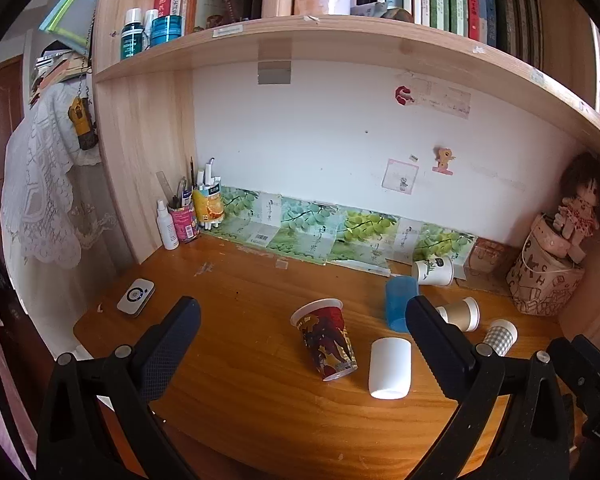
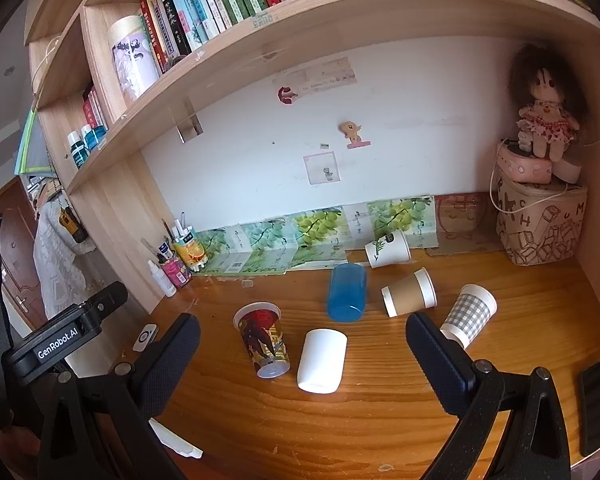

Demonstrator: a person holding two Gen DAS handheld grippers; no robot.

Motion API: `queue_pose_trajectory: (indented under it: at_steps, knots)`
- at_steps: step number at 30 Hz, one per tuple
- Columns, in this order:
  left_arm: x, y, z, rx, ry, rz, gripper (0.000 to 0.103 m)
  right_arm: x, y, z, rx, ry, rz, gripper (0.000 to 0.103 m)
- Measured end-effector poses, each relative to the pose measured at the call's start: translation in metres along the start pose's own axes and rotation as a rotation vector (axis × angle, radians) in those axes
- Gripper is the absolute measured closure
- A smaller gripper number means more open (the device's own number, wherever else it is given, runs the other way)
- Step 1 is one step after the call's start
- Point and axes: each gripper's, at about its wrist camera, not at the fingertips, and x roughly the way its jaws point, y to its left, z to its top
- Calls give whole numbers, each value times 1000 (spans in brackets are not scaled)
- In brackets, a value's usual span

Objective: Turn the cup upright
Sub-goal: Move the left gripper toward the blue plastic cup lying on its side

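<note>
Several cups are on the wooden desk. A red patterned cup stands upright. A plain white cup, a blue cup, a brown paper cup, a checked cup and a white leaf-print cup lie on their sides. My left gripper is open and empty above the desk's near edge. My right gripper is open and empty, also above the near side.
A pen holder, orange carton and white bottle stand at the back left. A patterned bag with a doll is at the back right. A small white device lies left; a black phone lies right. A shelf of books hangs overhead.
</note>
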Motion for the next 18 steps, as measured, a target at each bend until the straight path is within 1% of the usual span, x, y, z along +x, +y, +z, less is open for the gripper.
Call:
queue_pose_trajectory:
  at_steps: [5,11,14,18]
  knots:
    - [12,-13,0,53,67,-101,1,-2,-5,-1,-1,-3,-18,0]
    - [30,-27,3,75,100,-176,1,-2,-16,-4,11,14,-67,0]
    - [39,-34,10,86,99,-198,1,-2,-22,-1,21,7,-95,0]
    - [57,-45,20,128,89,-199,1,5,-30,4,32,7,-113,0]
